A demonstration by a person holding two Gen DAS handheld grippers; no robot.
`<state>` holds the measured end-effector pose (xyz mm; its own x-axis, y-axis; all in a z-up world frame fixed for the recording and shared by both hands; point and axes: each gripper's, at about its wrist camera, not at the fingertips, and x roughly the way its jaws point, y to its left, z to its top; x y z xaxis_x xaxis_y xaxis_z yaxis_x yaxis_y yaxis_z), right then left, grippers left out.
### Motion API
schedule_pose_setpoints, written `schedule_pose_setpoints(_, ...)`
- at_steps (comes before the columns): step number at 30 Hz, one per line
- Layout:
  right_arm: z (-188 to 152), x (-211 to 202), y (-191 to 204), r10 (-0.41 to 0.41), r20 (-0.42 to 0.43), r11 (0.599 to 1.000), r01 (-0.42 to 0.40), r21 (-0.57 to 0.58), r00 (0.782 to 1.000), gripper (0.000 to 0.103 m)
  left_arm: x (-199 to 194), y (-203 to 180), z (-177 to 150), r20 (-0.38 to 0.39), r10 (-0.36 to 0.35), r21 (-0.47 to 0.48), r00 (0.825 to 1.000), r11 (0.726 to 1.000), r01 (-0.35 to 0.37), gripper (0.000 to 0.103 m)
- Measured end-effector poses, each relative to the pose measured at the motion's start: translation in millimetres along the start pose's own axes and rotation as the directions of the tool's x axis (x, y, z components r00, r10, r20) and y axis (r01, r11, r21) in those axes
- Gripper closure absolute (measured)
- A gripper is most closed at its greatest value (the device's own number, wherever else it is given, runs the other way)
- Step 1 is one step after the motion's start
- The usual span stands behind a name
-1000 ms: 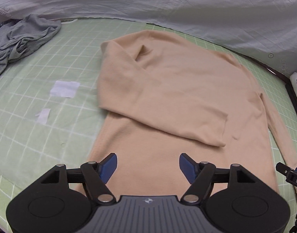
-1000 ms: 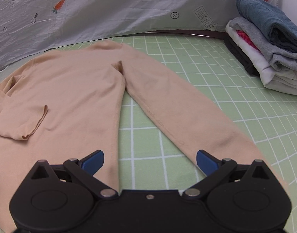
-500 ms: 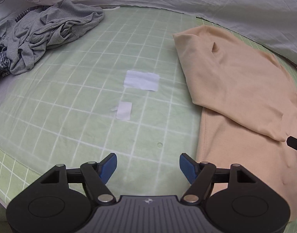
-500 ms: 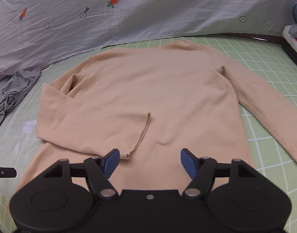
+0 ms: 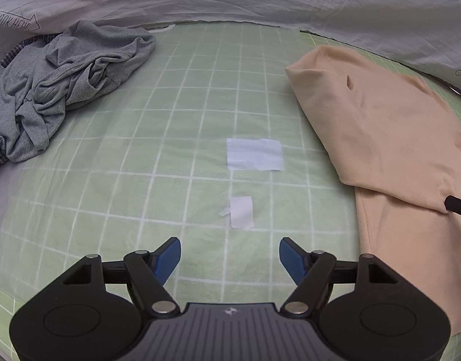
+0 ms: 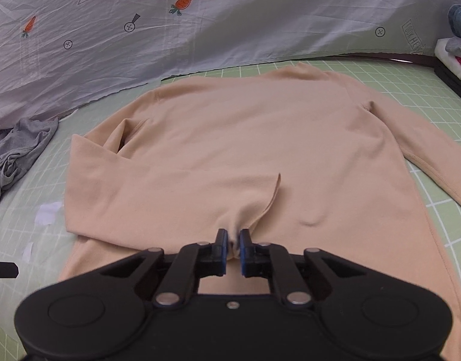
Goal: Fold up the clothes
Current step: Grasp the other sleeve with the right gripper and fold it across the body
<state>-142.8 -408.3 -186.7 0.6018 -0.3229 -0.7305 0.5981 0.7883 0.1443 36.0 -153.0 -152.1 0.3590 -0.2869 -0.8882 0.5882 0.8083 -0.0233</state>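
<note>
A beige long-sleeved top [image 6: 245, 150] lies flat on the green checked mat [image 6: 411, 90], its left sleeve folded across the body. My right gripper [image 6: 233, 240] is shut on the cuff of that folded sleeve [image 6: 254, 210], and the cloth puckers up between the pads. The other sleeve [image 6: 435, 168] stretches out to the right. In the left wrist view the top [image 5: 396, 150] fills the right side. My left gripper [image 5: 229, 255] stands open over bare mat [image 5: 170, 150], left of the top, with nothing between its fingers.
A crumpled grey garment [image 5: 64, 81] lies at the mat's far left. Two white paper scraps [image 5: 254, 153] sit ahead of the left gripper. A printed grey sheet [image 6: 200, 24] rises behind the mat. Folded clothes [image 6: 456, 36] are stacked at the far right.
The right gripper swung left from the outstretched sleeve to the folded sleeve's cuff and closed on it. The left gripper slid left off the top onto bare mat, still open.
</note>
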Motion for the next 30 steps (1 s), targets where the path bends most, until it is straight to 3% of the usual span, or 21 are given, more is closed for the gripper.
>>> schedule_pose_setpoints(8, 13, -17, -12, 0.059, 0.018, 0.994, -0.057, -0.091, 0.998, 0.097, -20, -65, 4, 0.059, -0.099, 0.097, 0.993, 0.991, 0.093, 0.03)
schedule_pose_setpoints(14, 34, -34, -60, 0.122, 0.039, 0.992, -0.12, -0.043, 0.992, 0.098, -30, -134, 7, 0.089, -0.165, 0.136, 0.982, 0.979, 0.152, 0.024)
schedule_pose_setpoints(21, 58, -43, -135, 0.122, 0.087, 0.992, -0.121, -0.025, 0.989, 0.098, -10, -203, -3, 0.026, -0.127, 0.081, 0.992, 0.989, 0.124, 0.024)
schedule_pose_setpoints(28, 85, -52, -223, 0.076, 0.143, 0.996, -0.083, 0.045, 0.987, 0.098, 20, -254, -9, -0.051, -0.051, -0.012, 0.997, 0.999, 0.05, 0.024)
schedule_pose_setpoints(30, 92, -54, -248, 0.059, 0.159, 0.995, -0.071, 0.068, 0.986, 0.098, 25, -265, -10, -0.058, -0.006, -0.018, 0.998, 1.0, 0.005, 0.019)
